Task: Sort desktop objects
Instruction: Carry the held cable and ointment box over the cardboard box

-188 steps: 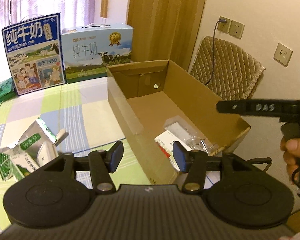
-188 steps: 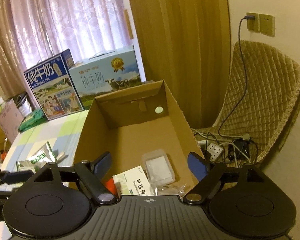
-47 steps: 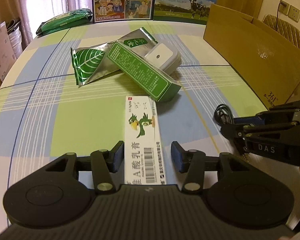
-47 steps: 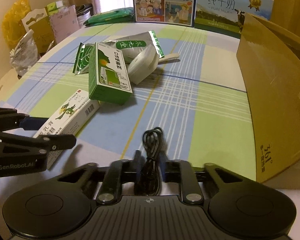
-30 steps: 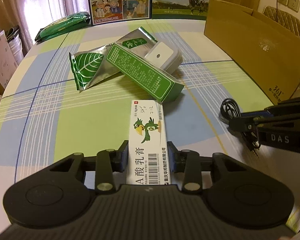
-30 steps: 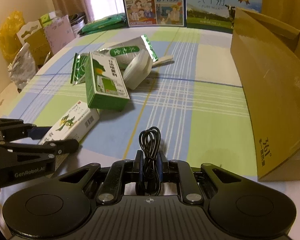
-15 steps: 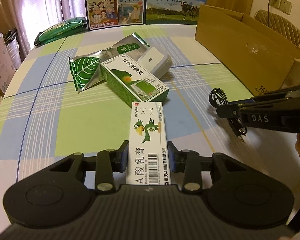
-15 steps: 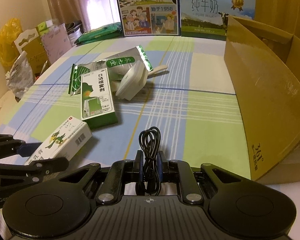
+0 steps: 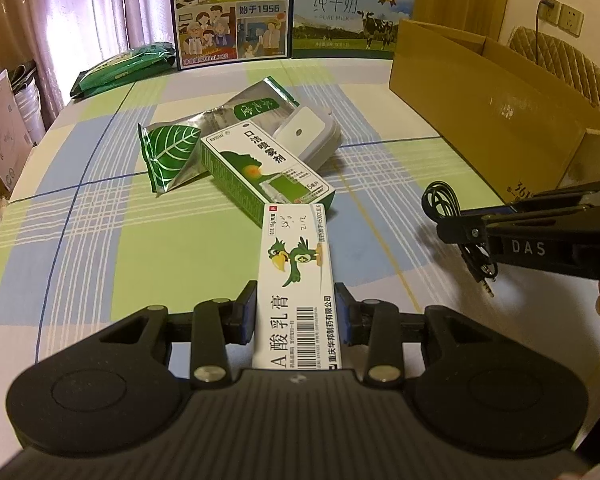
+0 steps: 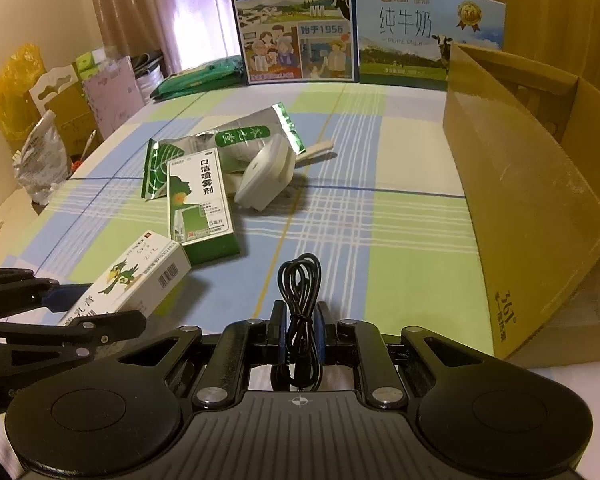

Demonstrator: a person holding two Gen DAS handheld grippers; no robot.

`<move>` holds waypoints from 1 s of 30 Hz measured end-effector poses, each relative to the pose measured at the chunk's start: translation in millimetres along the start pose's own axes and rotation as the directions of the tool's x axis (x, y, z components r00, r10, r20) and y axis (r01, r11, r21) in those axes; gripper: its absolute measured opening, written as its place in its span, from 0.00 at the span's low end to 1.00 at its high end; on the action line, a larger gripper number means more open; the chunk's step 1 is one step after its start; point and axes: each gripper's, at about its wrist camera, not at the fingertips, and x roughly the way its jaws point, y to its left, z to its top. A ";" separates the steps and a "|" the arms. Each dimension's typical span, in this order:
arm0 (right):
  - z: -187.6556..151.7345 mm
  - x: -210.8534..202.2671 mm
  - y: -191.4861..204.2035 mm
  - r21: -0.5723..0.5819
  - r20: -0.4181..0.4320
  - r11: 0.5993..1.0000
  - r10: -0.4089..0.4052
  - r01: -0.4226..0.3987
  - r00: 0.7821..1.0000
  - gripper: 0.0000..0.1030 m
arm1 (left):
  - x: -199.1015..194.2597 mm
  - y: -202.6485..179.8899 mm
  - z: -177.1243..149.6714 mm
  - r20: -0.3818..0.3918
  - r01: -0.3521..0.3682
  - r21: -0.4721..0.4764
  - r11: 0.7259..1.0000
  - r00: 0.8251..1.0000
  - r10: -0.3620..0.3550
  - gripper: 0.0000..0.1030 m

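Ointment box (image 9: 296,280) — left wrist view: clamped at its near end between the left gripper (image 9: 296,316) pads, lifted off the checked tabletop (image 9: 100,240), far end cantilevered.
Risk: box may pivot or slip from so short a grip.
Cable (image 10: 300,300) — right wrist view: coiled, pinched in the nearly closed right gripper (image 10: 299,334); loose loops could snag the cardboard box (image 10: 520,200) rim at the tabletop's right edge.
Pose: both grippers level, side by side, pointing toward the far edge.
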 end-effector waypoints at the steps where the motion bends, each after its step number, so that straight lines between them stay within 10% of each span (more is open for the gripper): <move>1: 0.9 -0.6 -0.5 0.003 0.000 1.000 -0.003 0.003 1.000 0.10 | -1.6 -0.4 1.0 0.003 -0.002 0.001 1.000 1.000 0.002 0.32; 18: 20.7 -70.4 -7.5 0.061 0.114 0.998 -0.028 0.021 0.993 0.10 | -52.0 -32.1 24.4 0.064 -0.009 0.006 1.000 0.998 0.009 0.32; 30: 62.2 -143.5 -80.7 0.120 0.247 0.986 -0.143 0.116 0.959 0.10 | -76.5 -103.1 87.8 0.151 0.077 0.095 0.992 0.984 -0.091 0.32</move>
